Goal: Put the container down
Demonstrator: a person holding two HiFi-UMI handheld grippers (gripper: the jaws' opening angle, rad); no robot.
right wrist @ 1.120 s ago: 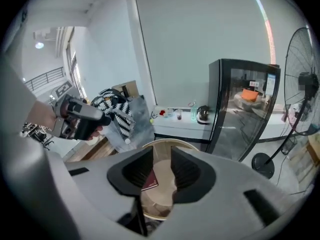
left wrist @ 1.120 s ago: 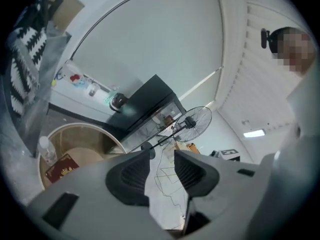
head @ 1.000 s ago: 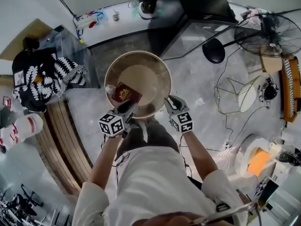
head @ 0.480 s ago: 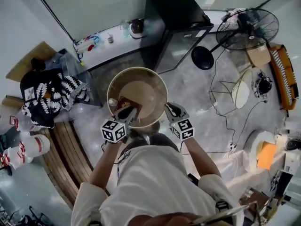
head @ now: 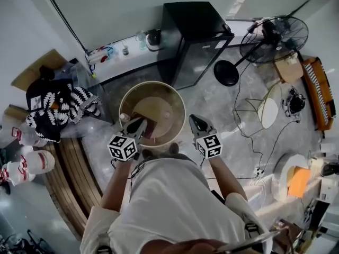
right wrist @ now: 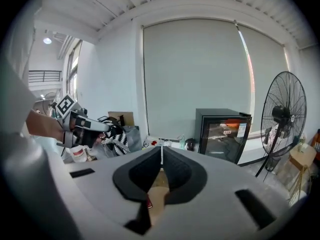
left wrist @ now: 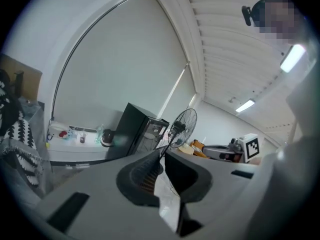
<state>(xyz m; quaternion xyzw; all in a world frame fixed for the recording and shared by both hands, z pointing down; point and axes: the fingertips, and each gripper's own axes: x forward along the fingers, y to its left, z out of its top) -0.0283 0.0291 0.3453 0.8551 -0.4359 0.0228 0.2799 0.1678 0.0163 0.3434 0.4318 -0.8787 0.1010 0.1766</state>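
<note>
Two grippers: the left gripper and the right gripper each pinch the rim of the container, one on either side of its near half.
Left gripper: clenched. In its own view the pads are drawn together on a thin pale strip of container wall.
Right gripper: clenched too. Its tips meet on a thin pale edge, with the tan inside of the container showing below them.
Container: a round tan tub, mouth up, held in front of the person's body over the grey floor.
Contents: a dark red item lies inside, near the left gripper's side; a sliver of red also shows in the right gripper view.
Why held so: likely, two opposed pinches share the load and keep the mouth level, so the contents do not slide.
Container against grippers: only the rim sits within each pair of jaws. The bulk of the tub lies between the two grippers and beyond their tips, away from the person.
Progress: judged not yet set down, since both grips are tight and at the person's front. From above I cannot tell how high the base is off the floor.
Landing spot: the floor beneath looks bare. The black cabinet stands near, beyond the far rim; the fan is well apart.
Next move needs: an even lowering of both hands, then the jaws let go once the base bears.
Risk: one side dropping first would tilt the tub.
</note>
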